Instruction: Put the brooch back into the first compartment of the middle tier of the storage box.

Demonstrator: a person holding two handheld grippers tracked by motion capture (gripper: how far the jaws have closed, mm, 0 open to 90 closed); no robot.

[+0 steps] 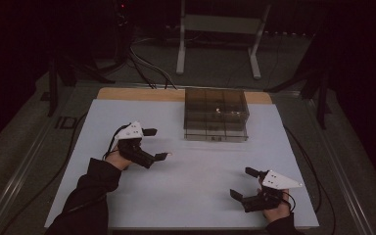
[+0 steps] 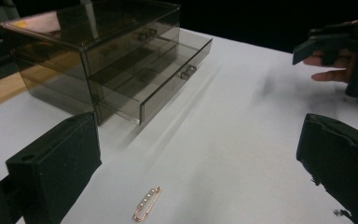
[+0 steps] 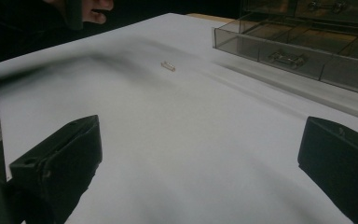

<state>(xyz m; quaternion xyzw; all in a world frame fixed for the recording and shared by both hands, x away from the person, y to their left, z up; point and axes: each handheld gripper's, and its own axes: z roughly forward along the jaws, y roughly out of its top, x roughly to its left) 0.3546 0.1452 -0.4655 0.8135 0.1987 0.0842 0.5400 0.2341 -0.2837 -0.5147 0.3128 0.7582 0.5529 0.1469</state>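
Pin (image 2: 147, 204) of gold colour is lying flat on the white table (image 2: 242, 140), just in front of the left gripper (image 2: 200, 163) and between its two fingers (image 2: 56, 163), a little nearer to the finger on the left side of the left gripper view. Its long axis is running forward and slightly to the right, almost along the reach of the fingers and not across them. The fingers are standing wide apart and are holding nothing.

In the right gripper view the same pin (image 3: 168, 66) is showing small and far ahead, well apart from the right gripper (image 3: 200, 163), whose fingers are also spread wide and empty. So the left hand is clearly the nearer one, and I judge that the coming move is belonging to it: the fingers would need to come down over the pin, perhaps turning so that they are closing across its thin width.

The smoky clear drawer box (image 2: 98, 56) is standing beyond the pin, with its lowest drawer (image 2: 168, 88) pulled out.

I am finding no brand, label or readable writing on anything.
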